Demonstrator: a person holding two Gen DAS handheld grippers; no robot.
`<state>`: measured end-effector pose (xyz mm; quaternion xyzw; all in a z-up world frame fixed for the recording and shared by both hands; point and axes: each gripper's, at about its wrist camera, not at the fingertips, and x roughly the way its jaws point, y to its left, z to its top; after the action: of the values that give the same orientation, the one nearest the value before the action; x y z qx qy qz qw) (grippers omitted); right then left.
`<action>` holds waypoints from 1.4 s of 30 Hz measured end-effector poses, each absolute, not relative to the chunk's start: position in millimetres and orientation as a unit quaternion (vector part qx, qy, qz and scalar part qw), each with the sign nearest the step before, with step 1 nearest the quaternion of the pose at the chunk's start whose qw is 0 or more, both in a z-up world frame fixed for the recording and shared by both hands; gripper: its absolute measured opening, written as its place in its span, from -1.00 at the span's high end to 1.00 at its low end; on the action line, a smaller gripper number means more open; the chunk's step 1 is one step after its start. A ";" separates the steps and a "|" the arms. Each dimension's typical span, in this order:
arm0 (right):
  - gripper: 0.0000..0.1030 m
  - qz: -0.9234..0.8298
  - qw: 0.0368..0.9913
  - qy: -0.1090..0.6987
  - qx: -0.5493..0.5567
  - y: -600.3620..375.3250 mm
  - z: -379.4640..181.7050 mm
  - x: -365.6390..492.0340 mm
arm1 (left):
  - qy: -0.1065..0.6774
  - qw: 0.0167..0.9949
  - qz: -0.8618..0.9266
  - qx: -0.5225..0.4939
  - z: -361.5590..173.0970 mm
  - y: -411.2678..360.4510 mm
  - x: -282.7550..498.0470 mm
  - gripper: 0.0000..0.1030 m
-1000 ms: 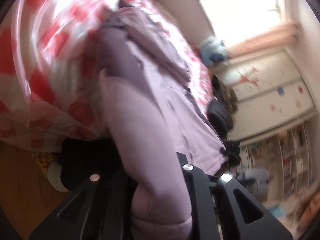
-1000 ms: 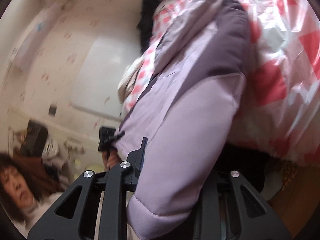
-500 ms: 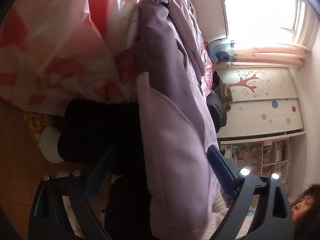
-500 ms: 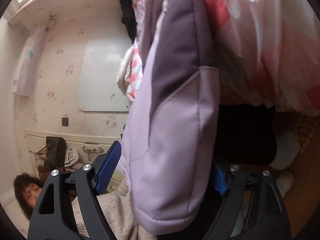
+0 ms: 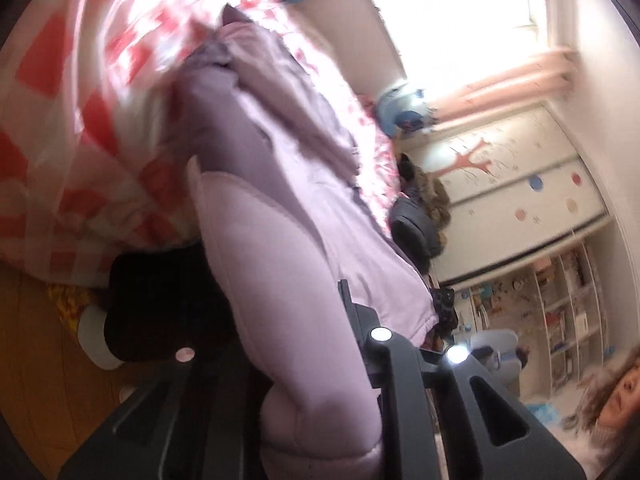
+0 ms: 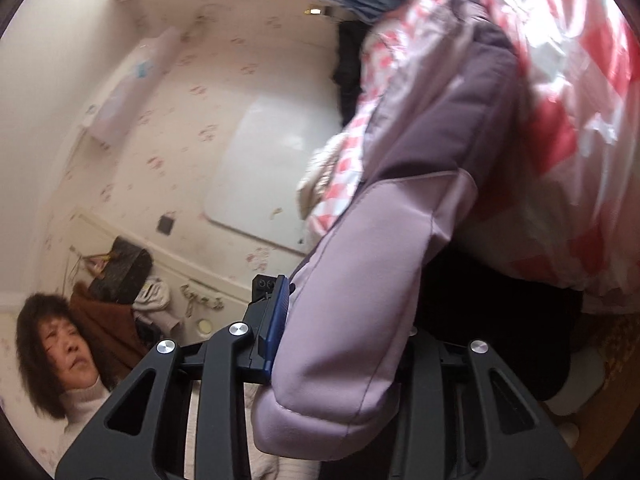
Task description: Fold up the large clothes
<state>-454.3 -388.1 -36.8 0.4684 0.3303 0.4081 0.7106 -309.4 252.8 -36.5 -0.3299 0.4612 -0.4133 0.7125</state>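
Observation:
A padded lilac jacket with darker purple panels [image 5: 280, 216] lies across a bed covered with a red-and-white checked quilt [image 5: 68, 128]. My left gripper [image 5: 288, 356] is shut on one lilac sleeve cuff [image 5: 316, 412], which fills the space between the black jaws. My right gripper [image 6: 340, 344] is shut on the other sleeve cuff [image 6: 344, 352]; a blue pad [image 6: 276, 320] presses its left side. The jacket [image 6: 448, 120] runs up onto the quilt [image 6: 576, 92] in the right wrist view.
Dark legs and a white slipper [image 5: 94, 340] stand on the wooden floor [image 5: 32, 380] by the bed. A wardrobe [image 5: 520, 200], shelves [image 5: 560, 312] and a bright window [image 5: 460, 20] lie beyond. A person's face [image 6: 68, 344] shows low left, before a papered wall [image 6: 192, 140].
Both grippers were open around the sleeves half a second ago and have closed on them again. Both views have tilted back, with the jacket slanting across as it did a second ago.

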 end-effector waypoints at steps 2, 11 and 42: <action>0.36 0.409 0.710 0.332 0.467 -392.2 -41.3 -463.9 | 0.461 0.714 -0.420 -0.319 -32.7 258.2 -316.7 0.68; 0.36 0.397 0.693 0.301 0.521 -397.5 -71.9 -487.5 | 0.459 0.683 -0.403 -0.400 -71.0 285.6 -323.7 0.68; 0.37 0.403 0.731 0.165 0.525 -402.4 73.5 -285.9 | 0.296 0.749 -0.413 -0.426 65.0 240.6 -138.3 0.68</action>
<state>-285.9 -402.4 73.5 0.5253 0.1650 0.4033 0.7309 -138.3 240.6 65.0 -0.4256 0.2956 -0.4128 0.7490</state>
